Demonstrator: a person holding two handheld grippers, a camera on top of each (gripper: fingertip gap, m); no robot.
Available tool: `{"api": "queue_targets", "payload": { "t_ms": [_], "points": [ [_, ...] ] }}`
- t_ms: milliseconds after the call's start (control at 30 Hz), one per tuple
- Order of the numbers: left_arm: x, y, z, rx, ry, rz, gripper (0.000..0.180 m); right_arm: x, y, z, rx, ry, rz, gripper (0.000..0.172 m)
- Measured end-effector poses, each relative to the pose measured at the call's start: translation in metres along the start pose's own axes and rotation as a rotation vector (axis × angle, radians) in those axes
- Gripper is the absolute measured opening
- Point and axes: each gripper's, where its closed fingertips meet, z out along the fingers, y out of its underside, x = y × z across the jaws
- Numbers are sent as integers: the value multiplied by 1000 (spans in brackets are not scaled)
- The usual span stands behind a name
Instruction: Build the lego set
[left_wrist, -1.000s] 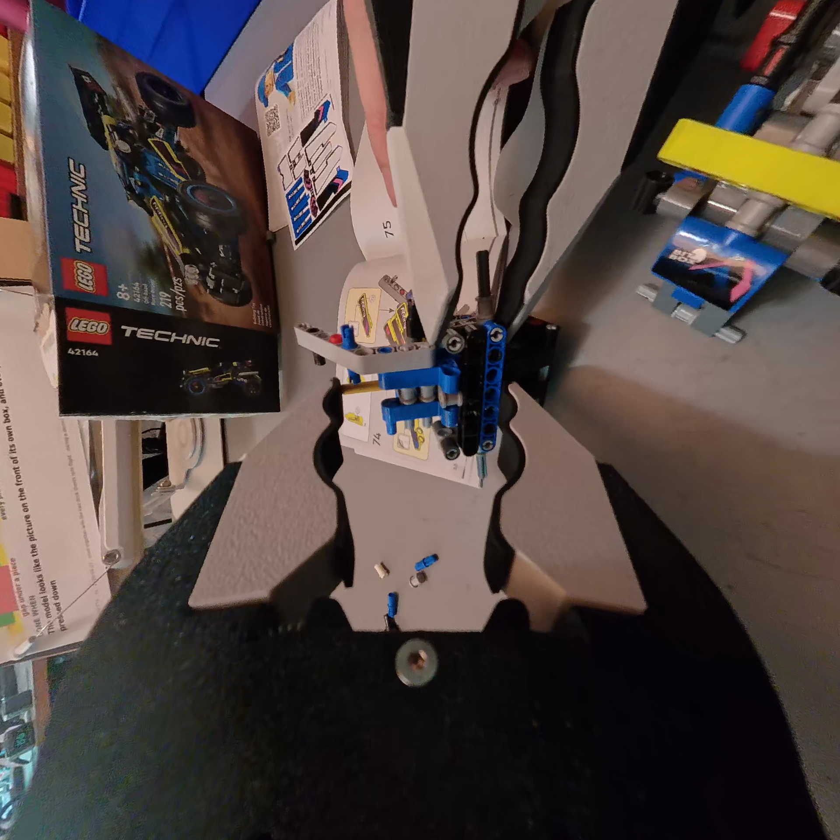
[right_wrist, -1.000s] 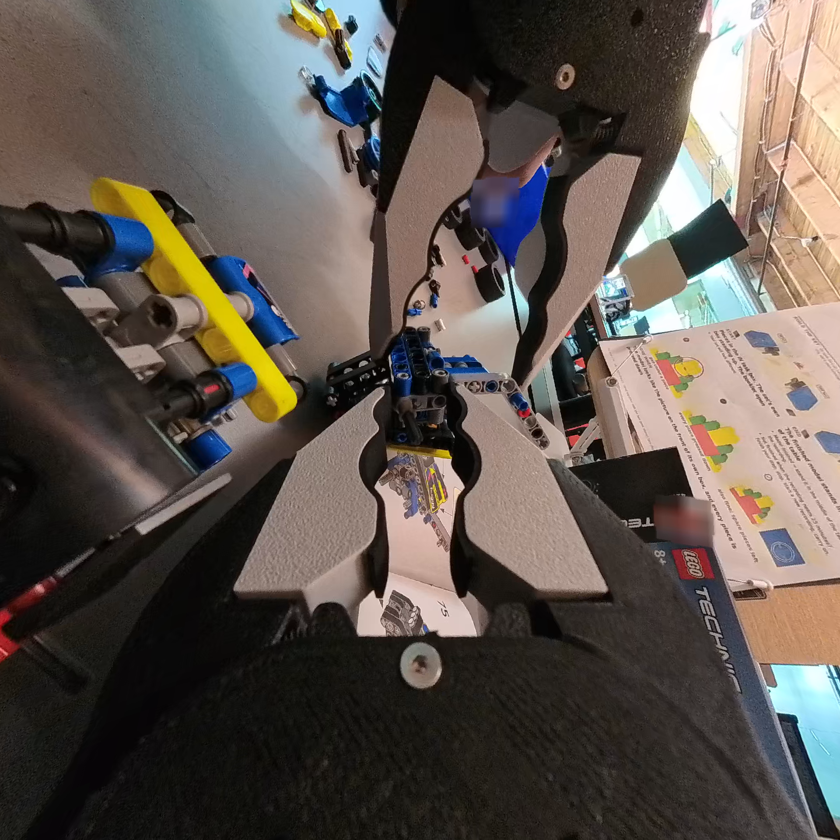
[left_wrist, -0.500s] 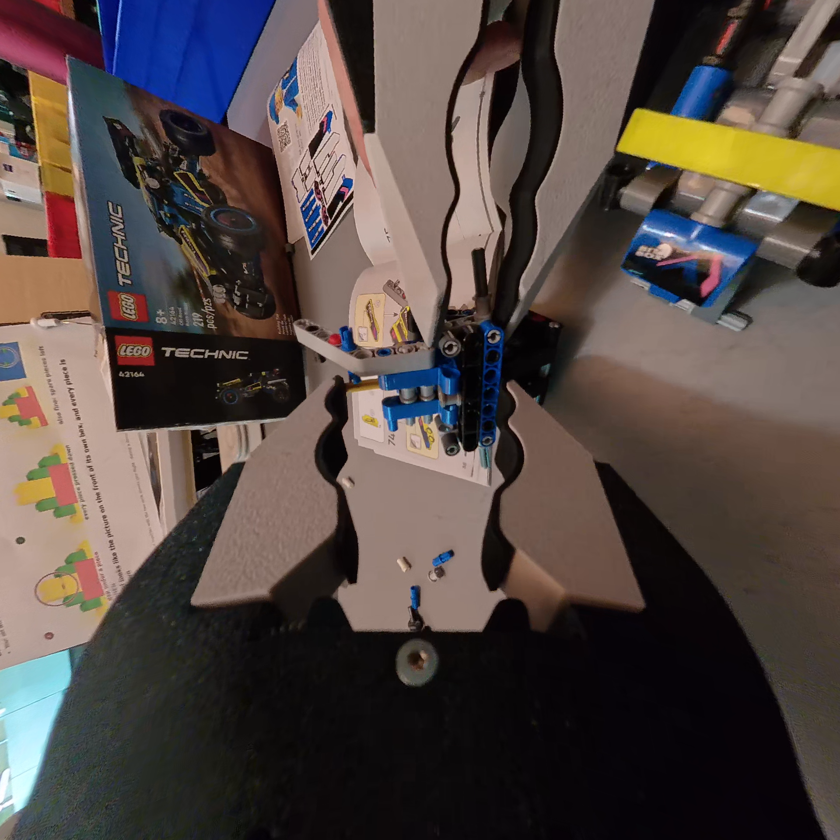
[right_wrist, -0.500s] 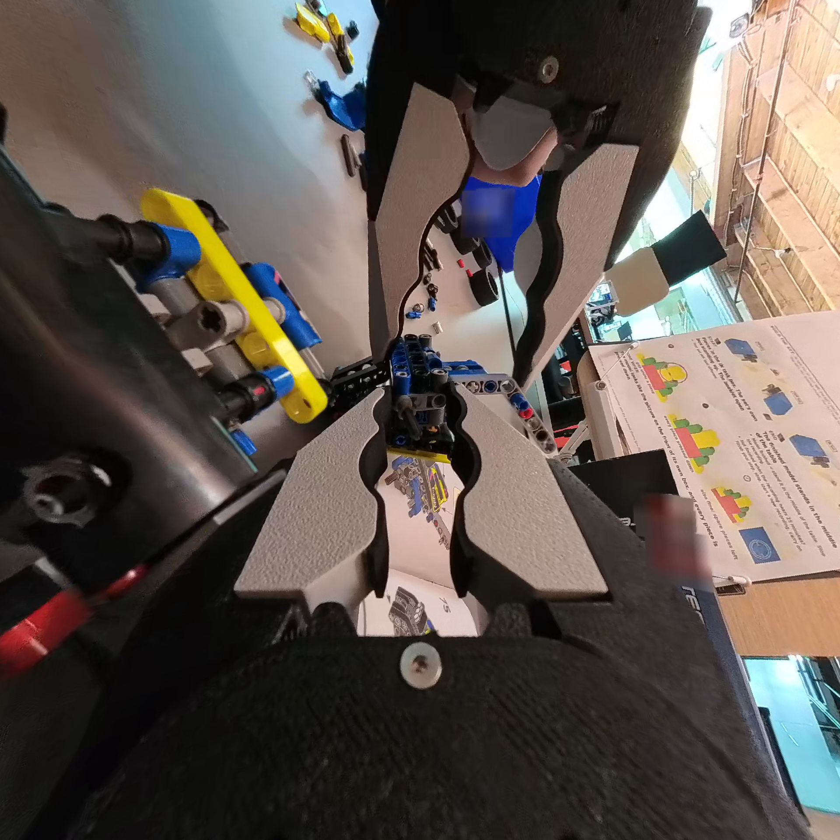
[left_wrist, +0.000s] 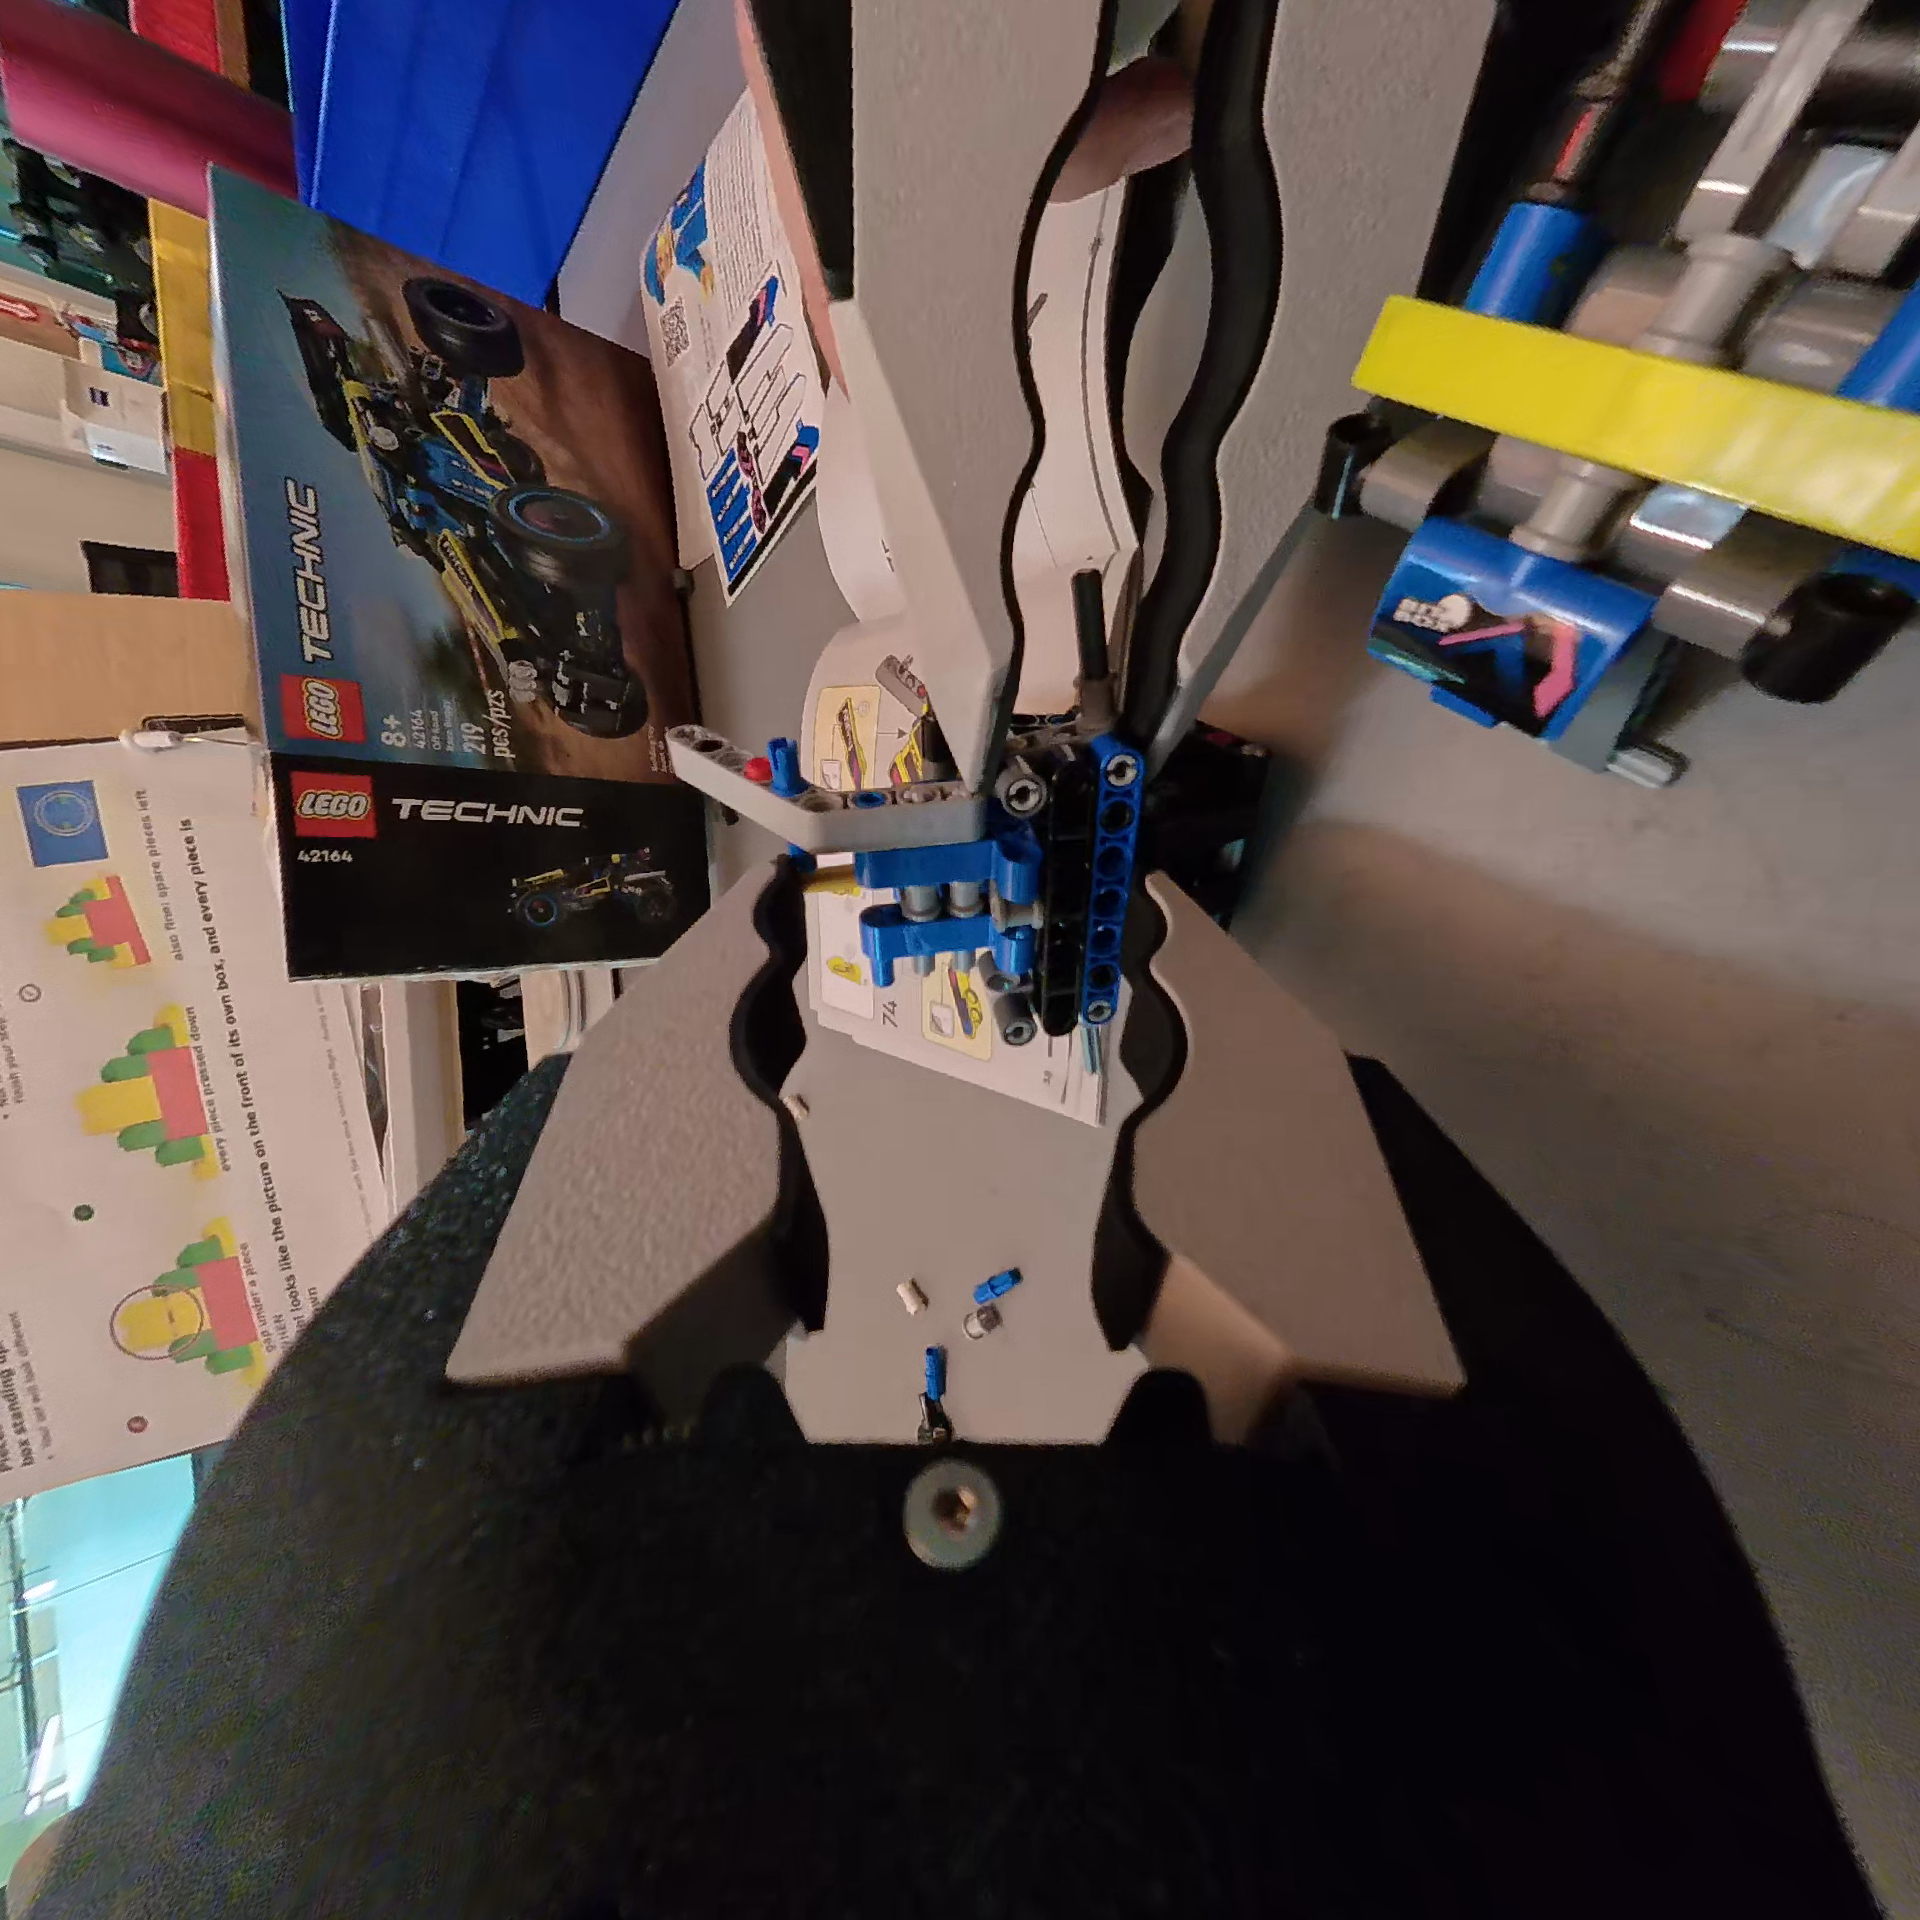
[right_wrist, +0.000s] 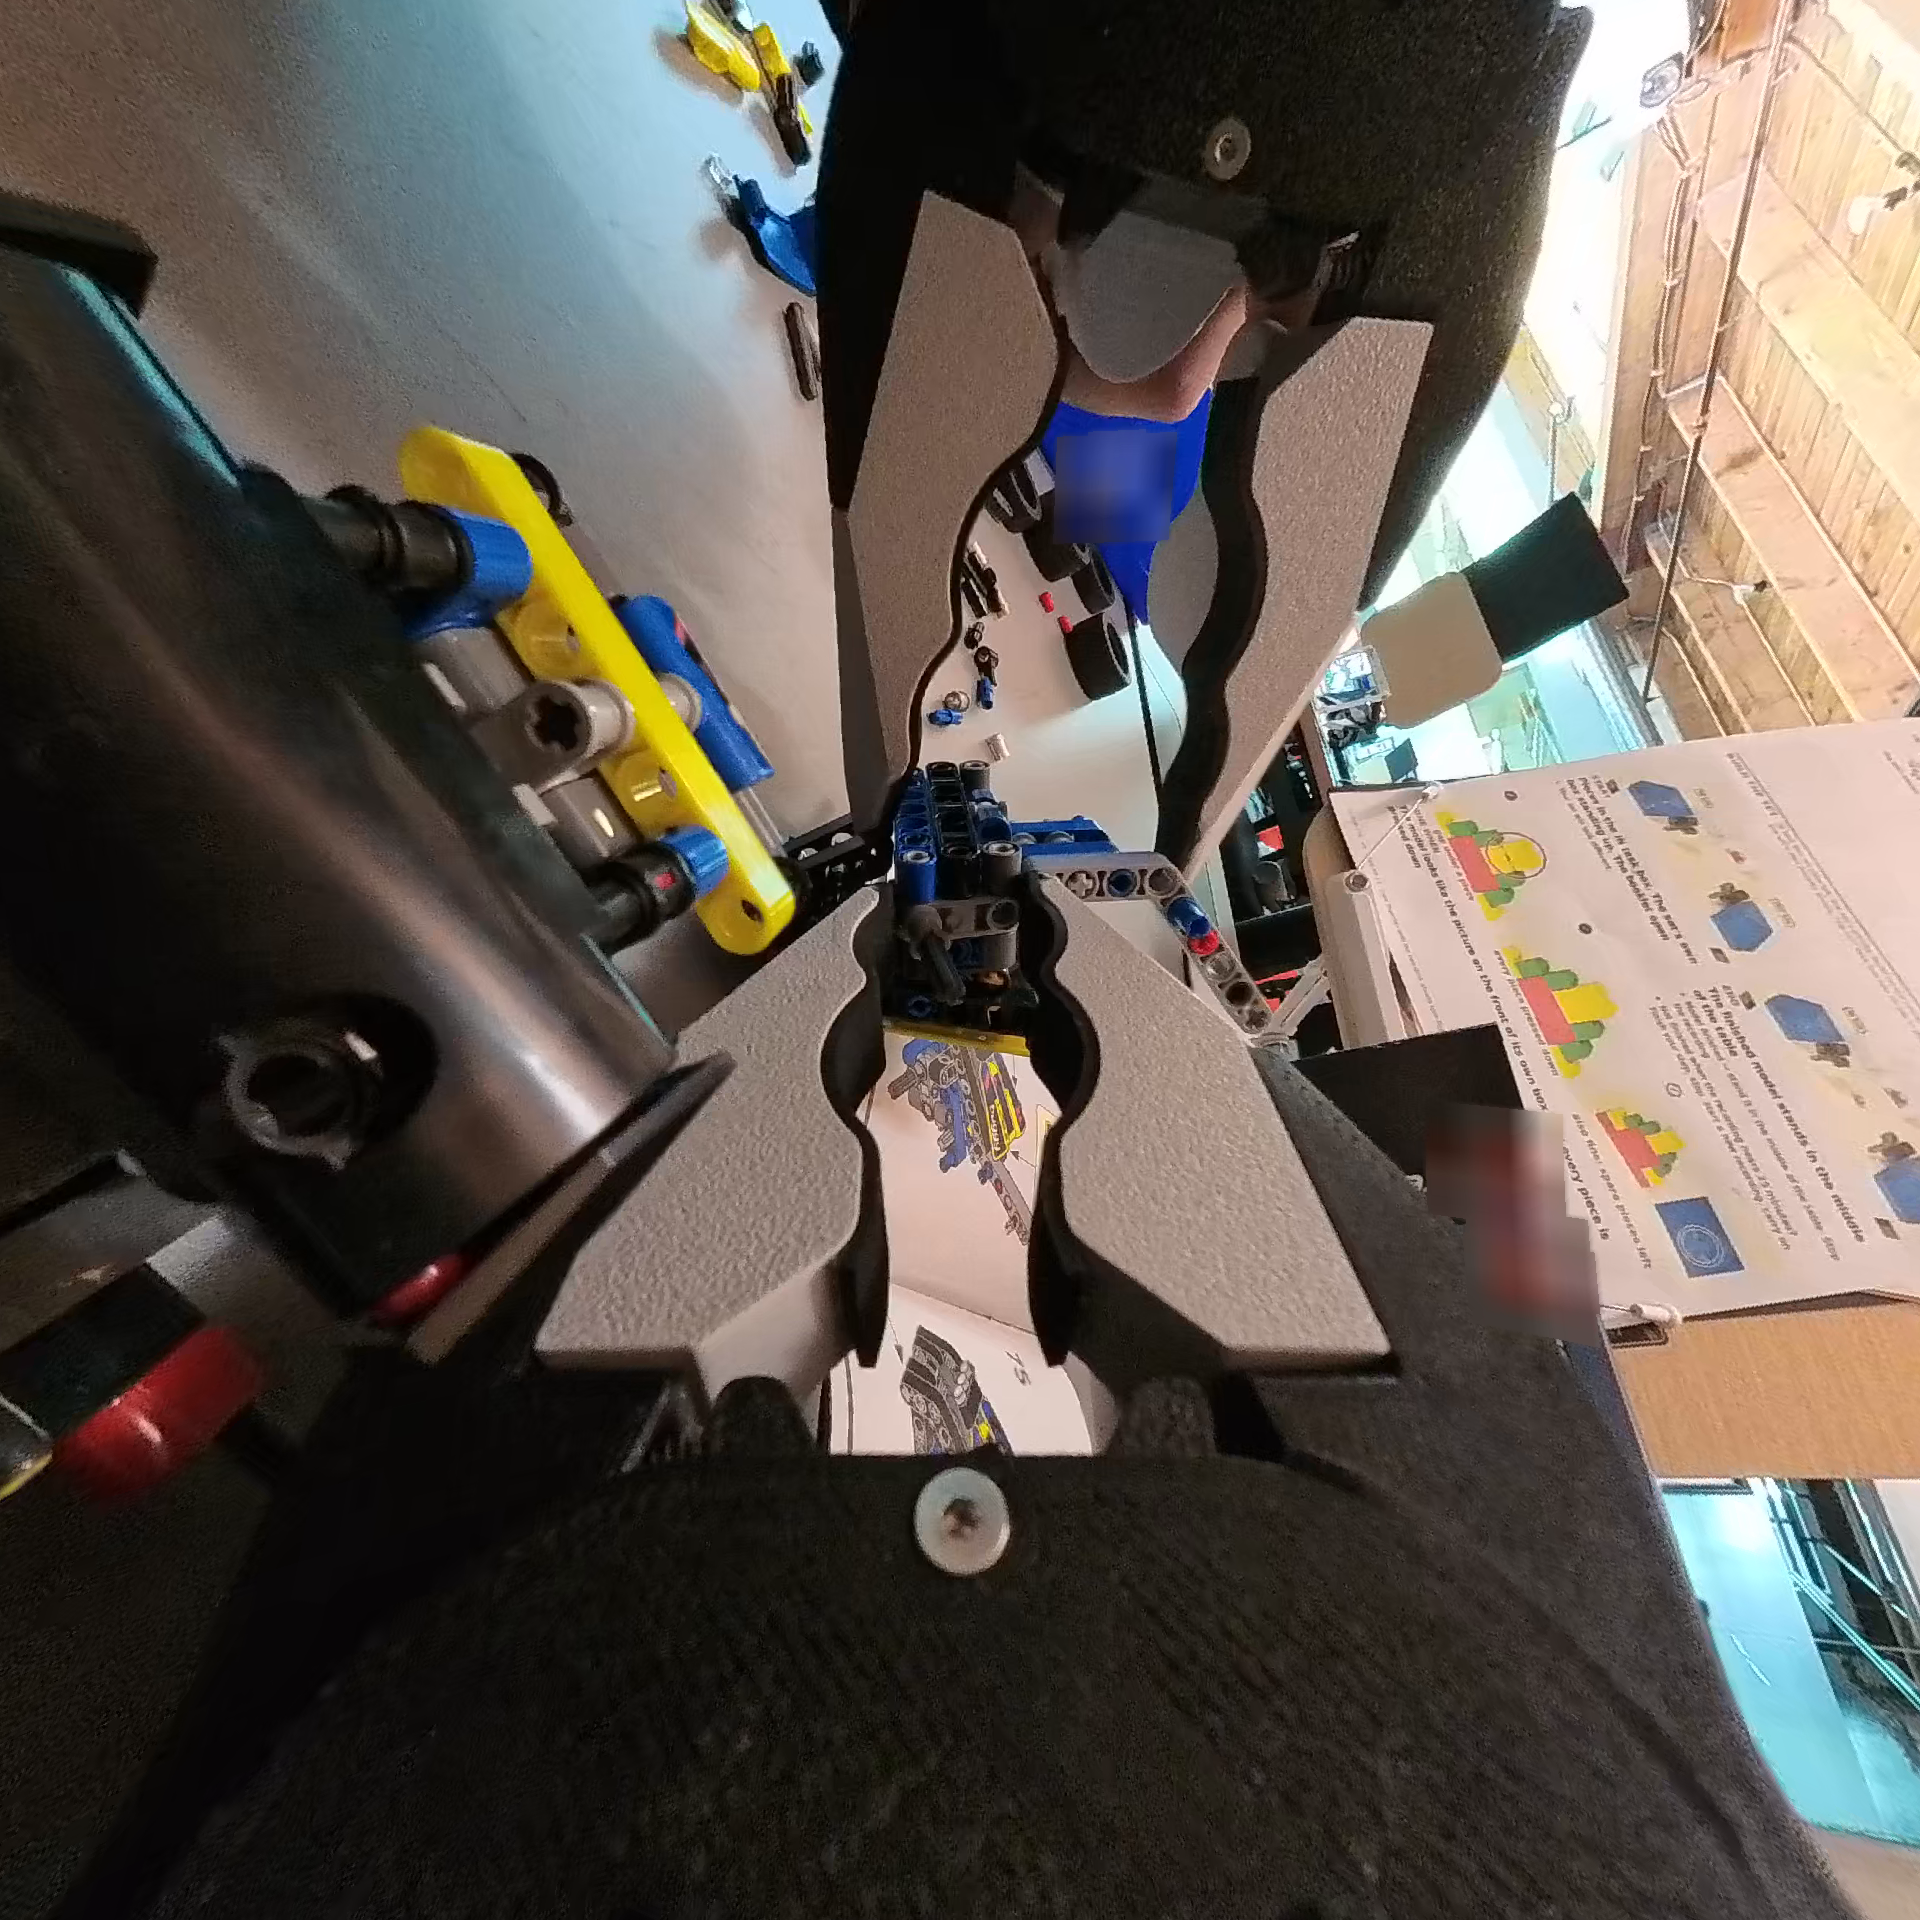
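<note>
A small assembly (left_wrist: 1039, 894) of blue, black and grey toy beams with an angled grey beam (left_wrist: 831, 810) is held in the air between both grippers. My left gripper (left_wrist: 961, 894) stands wide. One pad meets the blue outer beam, the other the yellow axle end. My right gripper (left_wrist: 1070, 748) reaches in from the far side and pinches the assembly's top. In the right wrist view my right gripper (right_wrist: 956, 904) is shut on the dark core of the assembly (right_wrist: 951, 862). The left gripper (right_wrist: 1029, 821) flanks it from above.
An open instruction booklet (left_wrist: 935, 1029) lies on the grey table (left_wrist: 1558, 1039) under the assembly. The kit's box (left_wrist: 447, 582) stands to the left. A large model with a yellow beam (right_wrist: 613, 675) is close by. Small loose pins (left_wrist: 987, 1288) and black wheels (right_wrist: 1101, 655) lie on the table. Less than 4 cm separates the two grippers' tips.
Both grippers have moved together with the assembly. The box and poster slid right in the left wrist view. The large model came closer in the right wrist view. Neither grasp changed.
</note>
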Motion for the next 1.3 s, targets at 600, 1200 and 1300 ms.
{"api": "queue_targets", "payload": {
  "t_ms": [600, 1200, 1300],
  "points": [
    [3, -9, -3, 57, -50, -61, 61, 71, -4, -21, 206, -11, 742, 79],
    [1, -15, 2, 134, -100, -18, 66, 49, 14, 3, 227, -123, 811, 51],
    [3, -15, 3, 119, -99, 40, 60, 49, 14, 3, 226, -112, 813, 51]
  ]
}}
